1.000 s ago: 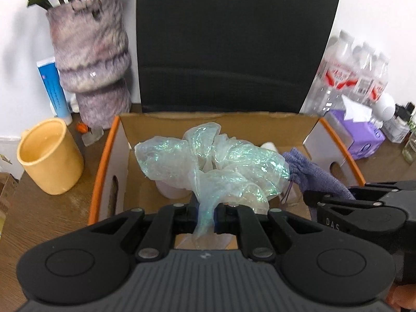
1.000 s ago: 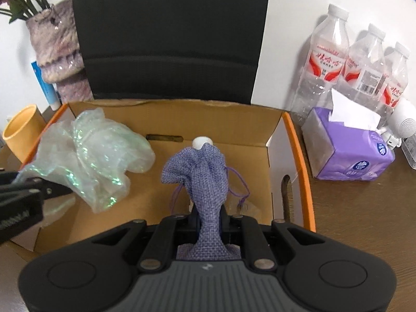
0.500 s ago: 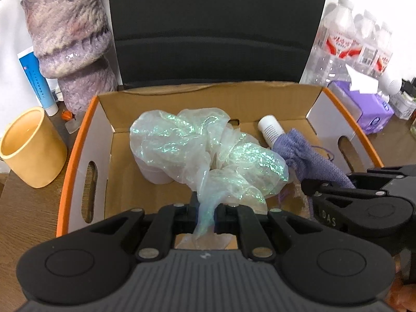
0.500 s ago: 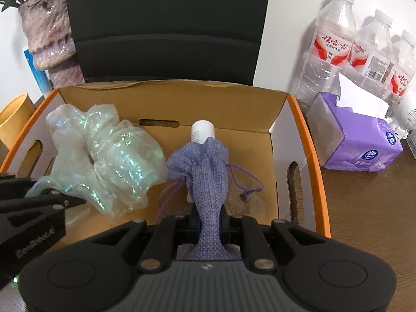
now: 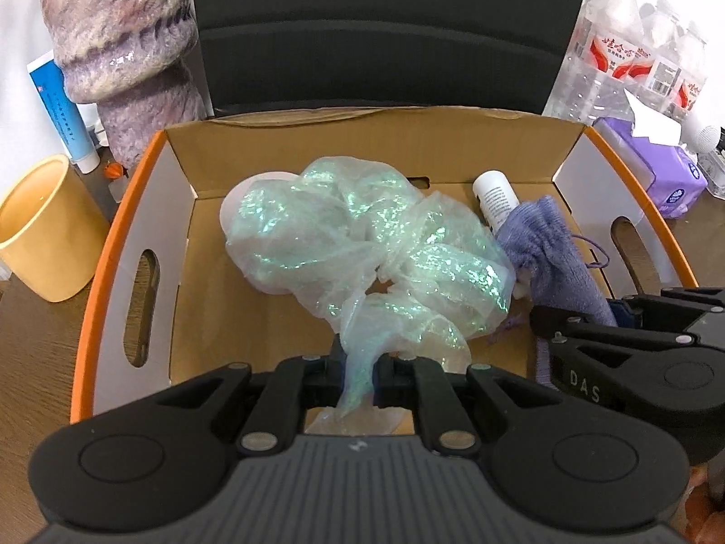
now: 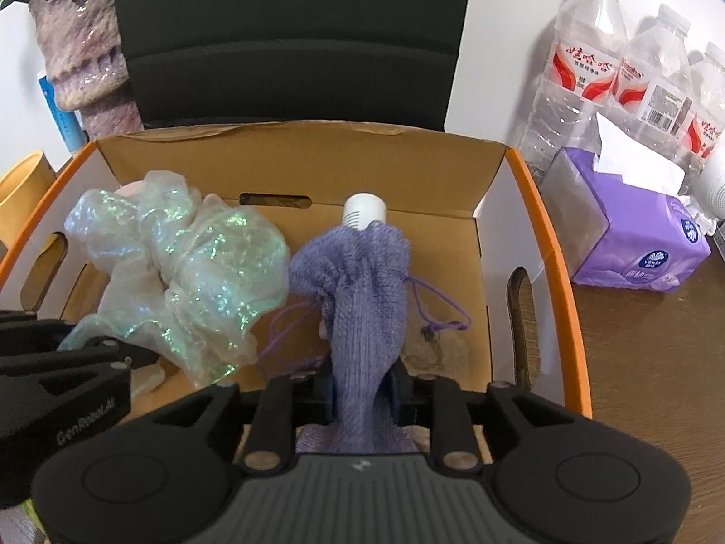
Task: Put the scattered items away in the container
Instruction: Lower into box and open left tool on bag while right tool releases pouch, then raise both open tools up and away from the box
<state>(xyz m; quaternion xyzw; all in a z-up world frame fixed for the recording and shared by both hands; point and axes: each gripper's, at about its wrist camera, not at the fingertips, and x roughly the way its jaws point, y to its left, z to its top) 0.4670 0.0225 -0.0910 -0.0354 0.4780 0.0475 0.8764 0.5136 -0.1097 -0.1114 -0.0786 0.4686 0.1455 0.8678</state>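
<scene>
Inside the cardboard box (image 5: 176,190), my left gripper (image 5: 360,365) is clamping the neck of the iridescent film bag (image 5: 362,245), whose bulk is resting on the box floor at about 12 o'clock from the jaws. My right gripper (image 6: 360,383) is sitting beside it at 3 o'clock; its jaws have just been opening, with the tail of the purple mesh pouch (image 6: 358,281) lying between them, and I cannot tell whether the pads are pressing it. The pouch is lying on the box floor, touching the film bag. A white bottle (image 6: 364,211) is poking out of the pouch mouth toward the far wall. On the desk (image 6: 657,362) outside, a yellow cup (image 5: 41,231) is standing at 9 o'clock and a purple tissue pack (image 6: 634,235) at 2 o'clock.
</scene>
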